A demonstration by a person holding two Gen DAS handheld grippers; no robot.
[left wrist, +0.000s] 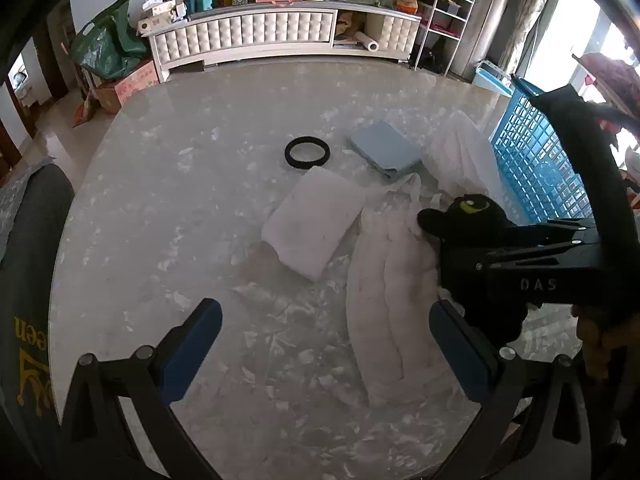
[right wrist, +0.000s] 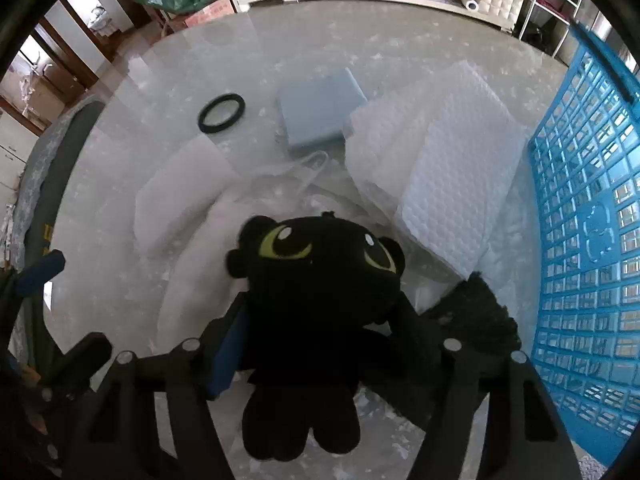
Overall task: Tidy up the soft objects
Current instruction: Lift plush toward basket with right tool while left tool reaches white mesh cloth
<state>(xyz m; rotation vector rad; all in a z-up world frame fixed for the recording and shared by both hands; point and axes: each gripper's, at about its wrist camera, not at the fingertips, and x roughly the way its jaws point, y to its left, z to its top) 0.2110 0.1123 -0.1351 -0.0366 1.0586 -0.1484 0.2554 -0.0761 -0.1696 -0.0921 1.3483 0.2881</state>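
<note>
A black plush toy with green eyes lies on white padded sheets at the right of the marble table. My right gripper points steeply down at it, one finger pressed against each side of its body. The left wrist view shows this gripper coming in from the right, with the toy's head poking out. My left gripper hangs open above bare table at the front, nothing between its blue pads. Farther back lie a white foam block, a folded light-blue cloth and a black ring.
A blue lattice basket stands at the table's right edge, next to white bubble-wrap sheets. A dark fuzzy piece lies beside the toy. A dark garment drapes at the left edge. A cluttered white cabinet stands behind the table.
</note>
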